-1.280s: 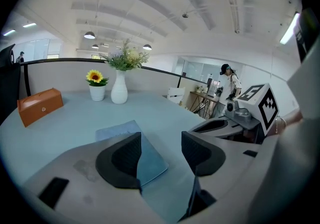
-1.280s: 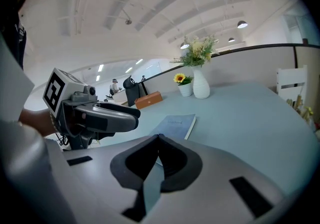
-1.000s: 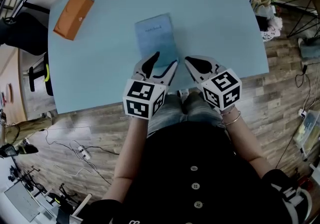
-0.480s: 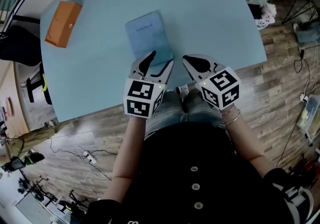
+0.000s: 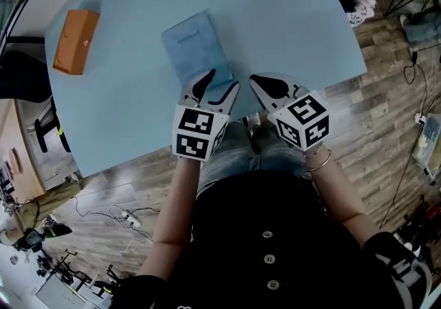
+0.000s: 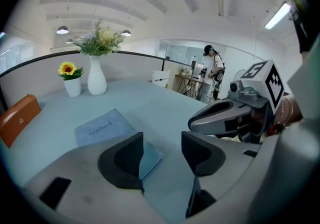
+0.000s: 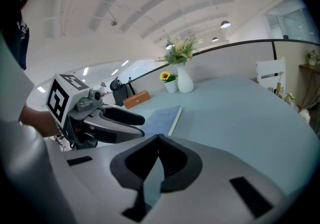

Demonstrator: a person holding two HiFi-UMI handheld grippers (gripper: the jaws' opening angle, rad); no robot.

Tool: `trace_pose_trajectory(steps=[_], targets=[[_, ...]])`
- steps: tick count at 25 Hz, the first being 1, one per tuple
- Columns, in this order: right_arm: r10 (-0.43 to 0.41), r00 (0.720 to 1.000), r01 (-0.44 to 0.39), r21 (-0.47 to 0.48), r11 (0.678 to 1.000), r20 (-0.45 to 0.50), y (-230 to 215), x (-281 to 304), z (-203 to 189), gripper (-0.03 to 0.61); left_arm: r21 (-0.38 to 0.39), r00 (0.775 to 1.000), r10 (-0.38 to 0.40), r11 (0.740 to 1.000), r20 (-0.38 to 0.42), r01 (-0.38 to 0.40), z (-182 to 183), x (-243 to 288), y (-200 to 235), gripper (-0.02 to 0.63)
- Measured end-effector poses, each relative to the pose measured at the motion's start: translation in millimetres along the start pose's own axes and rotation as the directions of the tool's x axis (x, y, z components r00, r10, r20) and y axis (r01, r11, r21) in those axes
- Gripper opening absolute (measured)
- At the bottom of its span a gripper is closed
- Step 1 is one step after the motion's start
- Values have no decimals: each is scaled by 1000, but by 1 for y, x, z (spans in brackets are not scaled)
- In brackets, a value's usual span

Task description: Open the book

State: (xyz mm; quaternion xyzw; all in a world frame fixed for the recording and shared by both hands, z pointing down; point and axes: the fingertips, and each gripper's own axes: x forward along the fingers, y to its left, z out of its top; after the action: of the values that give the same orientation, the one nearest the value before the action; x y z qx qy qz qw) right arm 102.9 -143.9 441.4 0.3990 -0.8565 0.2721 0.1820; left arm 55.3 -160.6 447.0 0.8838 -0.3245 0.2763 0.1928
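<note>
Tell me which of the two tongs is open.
The left tongs: their jaws stand apart by the near corner of the blue notebook. The right tongs have their jaw tips together, with nothing between.

Table (image 5: 289, 18): big and light blue.
Orange case (image 5: 76, 41): lies flat on the table, near the left edge.
White vase (image 6: 96, 80): stands at the far side of the table, with flowers (image 6: 100, 42) in it.
Little pot (image 6: 73, 86): just beside the vase, with a yellow sunflower (image 6: 66, 69).
Floor (image 5: 386, 135): brown wood, with wires (image 5: 127, 216) on it.
Person (image 6: 212, 70): stands far off across the room.
</note>
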Motion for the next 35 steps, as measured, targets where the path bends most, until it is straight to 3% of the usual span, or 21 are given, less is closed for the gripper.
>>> trace_pose_trajectory(steps=[10, 22, 35], targets=[[-7, 1000, 7, 33, 999, 2, -4, 5, -5, 3, 140, 996, 43, 990, -77, -32, -12, 13, 4, 232], [-4, 1000, 6, 85, 996, -29, -11, 7, -28, 3, 205, 991, 47, 978, -124, -21, -27, 36, -2, 184], [1, 999, 5, 124, 992, -42, -12, 11, -43, 2, 329, 978, 81, 944, -191, -14, -43, 46, 2, 149]])
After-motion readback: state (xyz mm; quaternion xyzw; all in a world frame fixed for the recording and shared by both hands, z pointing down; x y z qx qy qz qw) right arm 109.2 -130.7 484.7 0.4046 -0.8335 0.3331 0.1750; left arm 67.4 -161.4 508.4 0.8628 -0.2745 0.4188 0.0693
